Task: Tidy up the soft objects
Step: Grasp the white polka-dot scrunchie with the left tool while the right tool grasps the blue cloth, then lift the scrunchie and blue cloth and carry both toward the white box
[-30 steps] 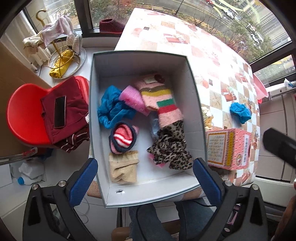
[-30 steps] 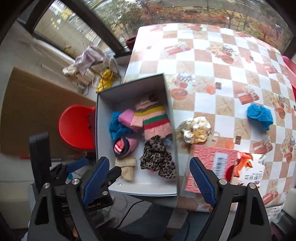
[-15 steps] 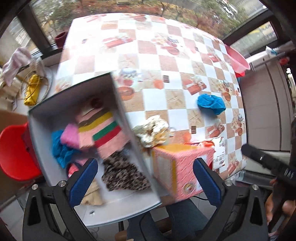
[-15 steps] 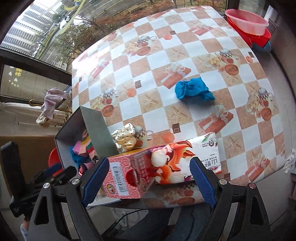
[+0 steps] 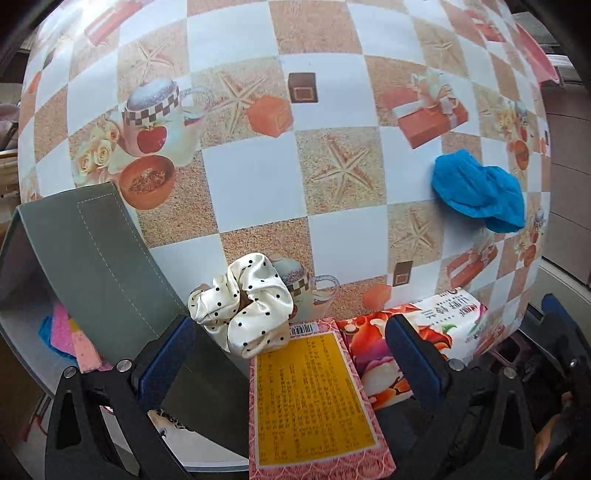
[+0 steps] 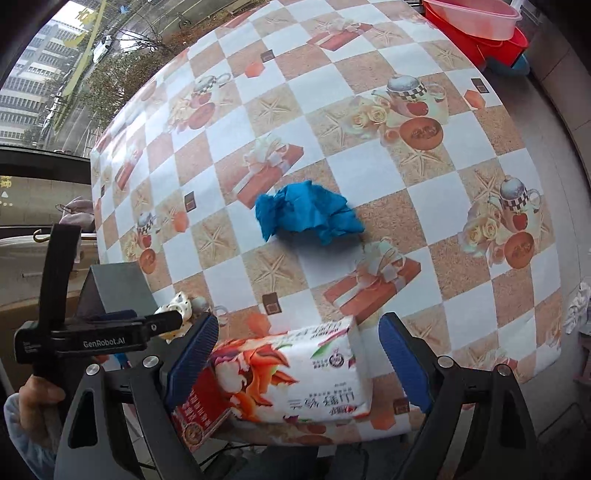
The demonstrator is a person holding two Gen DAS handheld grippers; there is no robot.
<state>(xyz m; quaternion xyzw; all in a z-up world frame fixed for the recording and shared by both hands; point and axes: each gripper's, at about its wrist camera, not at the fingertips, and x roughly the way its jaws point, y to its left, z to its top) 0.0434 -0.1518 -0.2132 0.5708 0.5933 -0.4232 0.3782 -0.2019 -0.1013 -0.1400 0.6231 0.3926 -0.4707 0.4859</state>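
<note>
Fingers (image 5: pixel 413 358) spread above scrunchie (image 5: pixel 242 308), tissue box (image 5: pixel 314 402).

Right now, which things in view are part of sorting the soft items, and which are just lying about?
Job: cream polka-dot satin scrunchie; crumpled blue cloth; grey storage box holding soft items.

Lying about: pink and yellow printed carton; floral tissue pack; red plastic basins.

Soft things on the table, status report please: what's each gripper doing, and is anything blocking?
Left gripper open, facing white scrunchie. Right gripper open, empty. Blue cloth loose on table. Pink box beside scrunchie.
</note>
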